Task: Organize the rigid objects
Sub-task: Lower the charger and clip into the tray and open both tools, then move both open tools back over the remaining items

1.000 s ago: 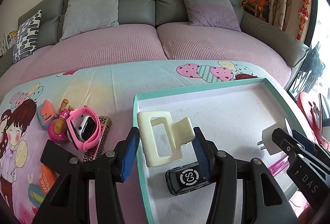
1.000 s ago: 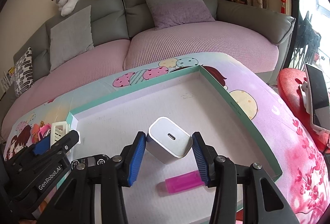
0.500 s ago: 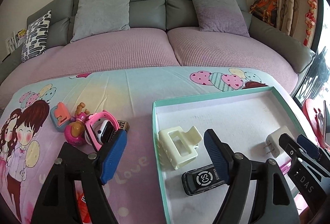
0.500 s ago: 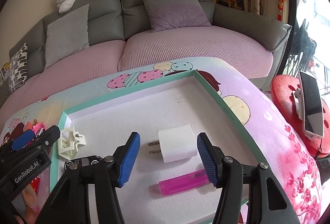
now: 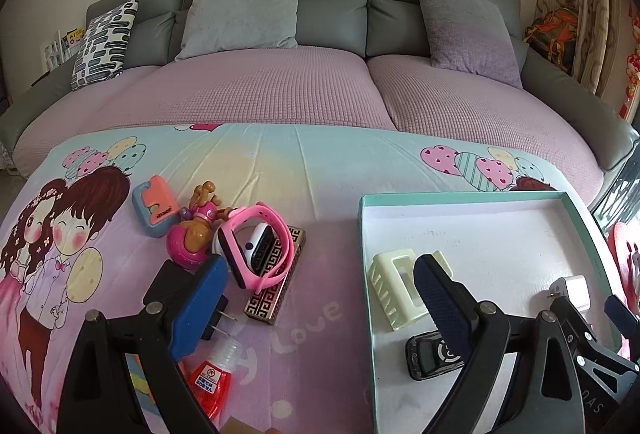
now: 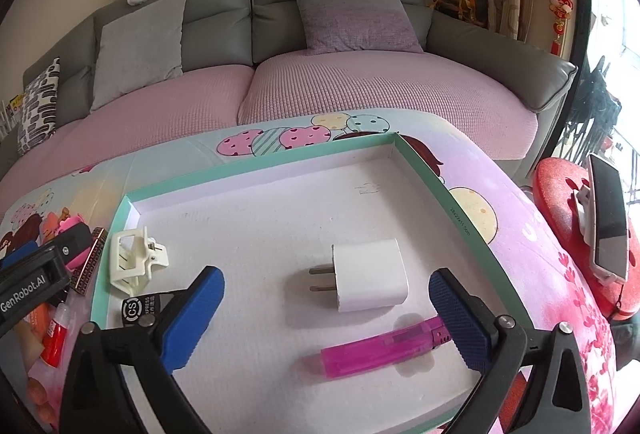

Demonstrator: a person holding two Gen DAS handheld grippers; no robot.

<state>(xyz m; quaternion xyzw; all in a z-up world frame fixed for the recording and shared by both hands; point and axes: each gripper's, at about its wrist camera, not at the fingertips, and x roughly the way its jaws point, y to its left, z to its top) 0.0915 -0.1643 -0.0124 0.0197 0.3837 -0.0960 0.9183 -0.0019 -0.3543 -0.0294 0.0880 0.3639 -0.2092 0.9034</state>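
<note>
Left wrist view: the left gripper (image 5: 320, 308) has just been opening and stands wide, nothing held. Its left finger (image 5: 198, 310) hangs over the cartoon-print counter cloth; its right finger (image 5: 442, 304) lies over the teal-rimmed tray (image 5: 460, 199). The cream hair clip (image 5: 394, 288) rests in the tray, partly behind the right finger, pads clear of it. A black toy car (image 5: 426, 356) sits nearer, at that finger's base. Beyond the left finger: pink watch (image 5: 256, 246) on a patterned box (image 5: 276, 286), a pink ball toy (image 5: 188, 240); a red bottle (image 5: 212, 382) lies nearer, under that finger. Right wrist view: the right gripper (image 6: 326, 308) has also just been opening and is fully spread, empty. The white charger (image 6: 372, 280) lies on its side on the tray floor between the fingers, touching neither, prongs toward the left finger (image 6: 190, 318). The magenta lighter (image 6: 380, 348) lies nearer, one end hidden behind the right finger (image 6: 460, 318); contact unclear.
</note>
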